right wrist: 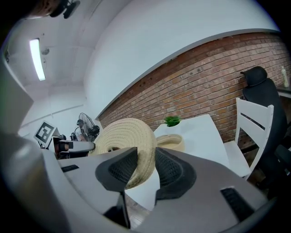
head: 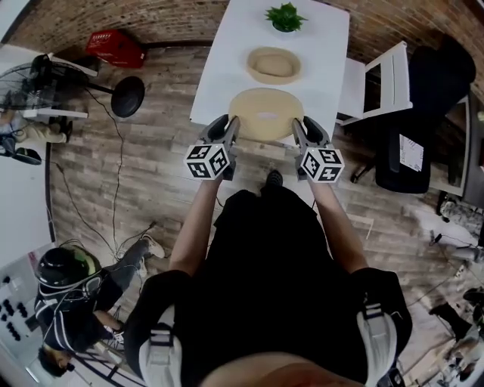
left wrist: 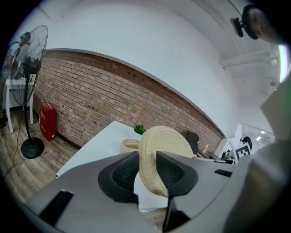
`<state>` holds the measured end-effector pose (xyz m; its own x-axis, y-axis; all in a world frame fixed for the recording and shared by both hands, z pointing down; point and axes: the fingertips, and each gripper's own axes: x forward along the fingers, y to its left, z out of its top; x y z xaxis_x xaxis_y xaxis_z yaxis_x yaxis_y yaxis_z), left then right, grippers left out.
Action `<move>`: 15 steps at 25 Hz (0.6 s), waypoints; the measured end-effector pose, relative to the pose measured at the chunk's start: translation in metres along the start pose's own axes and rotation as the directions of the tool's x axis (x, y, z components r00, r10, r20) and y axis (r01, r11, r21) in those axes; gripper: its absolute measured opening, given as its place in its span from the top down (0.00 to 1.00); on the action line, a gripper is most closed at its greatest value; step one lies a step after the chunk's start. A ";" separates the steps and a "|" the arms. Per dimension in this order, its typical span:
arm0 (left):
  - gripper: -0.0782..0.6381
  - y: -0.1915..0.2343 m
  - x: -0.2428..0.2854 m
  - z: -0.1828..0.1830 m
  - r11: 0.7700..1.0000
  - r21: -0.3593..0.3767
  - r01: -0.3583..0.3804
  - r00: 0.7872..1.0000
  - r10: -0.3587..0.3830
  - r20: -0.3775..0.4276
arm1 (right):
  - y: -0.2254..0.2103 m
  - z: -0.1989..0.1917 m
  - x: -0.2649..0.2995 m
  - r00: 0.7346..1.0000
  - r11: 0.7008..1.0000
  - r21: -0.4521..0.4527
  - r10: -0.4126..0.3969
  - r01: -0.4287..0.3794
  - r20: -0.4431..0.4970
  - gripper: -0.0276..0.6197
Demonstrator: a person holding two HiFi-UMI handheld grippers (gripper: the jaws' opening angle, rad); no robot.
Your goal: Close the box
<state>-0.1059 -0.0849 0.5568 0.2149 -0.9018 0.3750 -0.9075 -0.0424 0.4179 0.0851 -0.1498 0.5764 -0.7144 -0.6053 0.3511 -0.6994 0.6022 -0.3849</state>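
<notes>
So far: my left claw [head: 231, 125], right claw [head: 298, 125] clamp lid [head: 266, 112] edges; box [head: 274, 65] uncovered ahead, lid not yet on.

So the table [head: 219, 68] sits top centre of the frame: plant [head: 285, 17] at the top, box [head: 274, 65] just below it, lid [head: 266, 113] lowest, between the left gripper [head: 230, 125] and the right gripper [head: 298, 127].

The right gripper [right wrist: 145, 158] clamps the woven lid [right wrist: 120, 133]; the woven box [right wrist: 172, 142] sits beyond.
</notes>
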 end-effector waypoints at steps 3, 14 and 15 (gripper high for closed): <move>0.71 0.006 0.001 0.000 1.000 -0.012 -0.016 1.000 0.016 0.004 | 0.001 0.003 0.009 1.000 1.000 0.000 0.008 -0.008 -0.002 0.77; 0.71 0.025 0.036 0.024 1.000 -0.020 0.007 1.000 -0.007 -0.002 | -0.009 0.024 0.042 1.000 1.000 0.001 -0.015 0.015 0.001 0.77; 0.71 0.027 0.041 0.026 1.000 -0.017 0.015 1.000 -0.016 -0.007 | -0.011 0.026 0.046 1.000 1.000 0.003 -0.023 0.023 0.006 0.77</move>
<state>-0.1312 -0.1343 0.5624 0.2314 -0.8980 0.3741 -0.8977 -0.0489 0.4379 0.0603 -0.1980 0.5748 -0.6978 -0.6220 0.3553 -0.7158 0.5866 -0.3788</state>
